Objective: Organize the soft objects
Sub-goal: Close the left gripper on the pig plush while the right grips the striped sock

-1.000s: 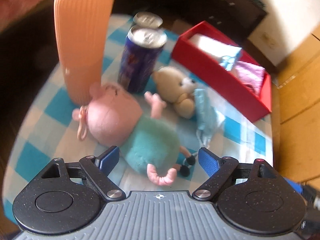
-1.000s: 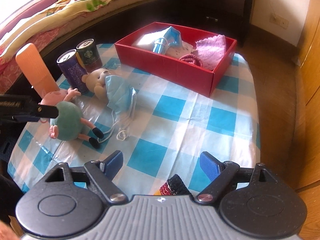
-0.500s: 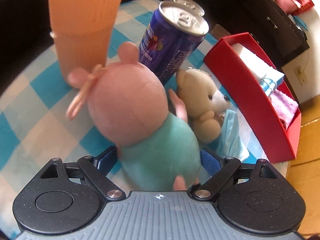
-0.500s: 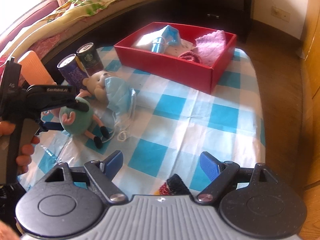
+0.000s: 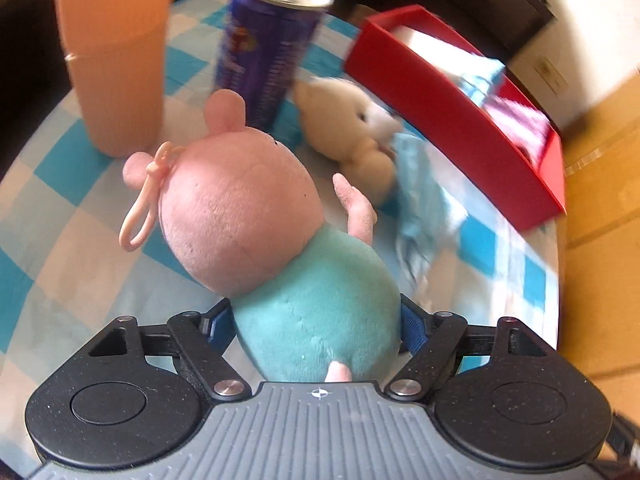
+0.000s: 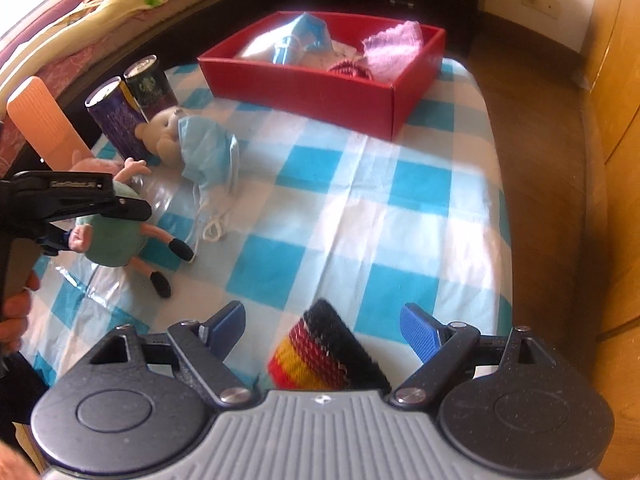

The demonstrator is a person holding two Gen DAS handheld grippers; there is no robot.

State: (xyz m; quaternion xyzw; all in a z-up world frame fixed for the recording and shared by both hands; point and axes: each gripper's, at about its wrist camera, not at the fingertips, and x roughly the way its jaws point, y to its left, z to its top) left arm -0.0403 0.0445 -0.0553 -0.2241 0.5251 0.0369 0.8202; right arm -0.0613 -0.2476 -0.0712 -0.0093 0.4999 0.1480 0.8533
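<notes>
Pig plush (image 5: pixel 316 304) clamped at its teal body in your left gripper (image 5: pixel 316 326), lower legs hidden, above the near-left checked cloth (image 6: pixel 420 184), your right gripper (image 6: pixel 322 326) spread wide, striped knit piece (image 6: pixel 324 354) partly cut off, purple can (image 5: pixel 268 52) lettering blurred, farther can (image 6: pixel 151 86) logo illegible.

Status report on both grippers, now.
Left gripper shut on pink pig plush in teal shirt. Right gripper open, striped knit band between fingers. Red cardboard box beyond blue face mask.

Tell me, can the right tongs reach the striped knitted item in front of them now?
Probably yes. The right tongs are open, and the striped knitted item lies on the checked cloth between their fingers, with nothing over it.
</notes>
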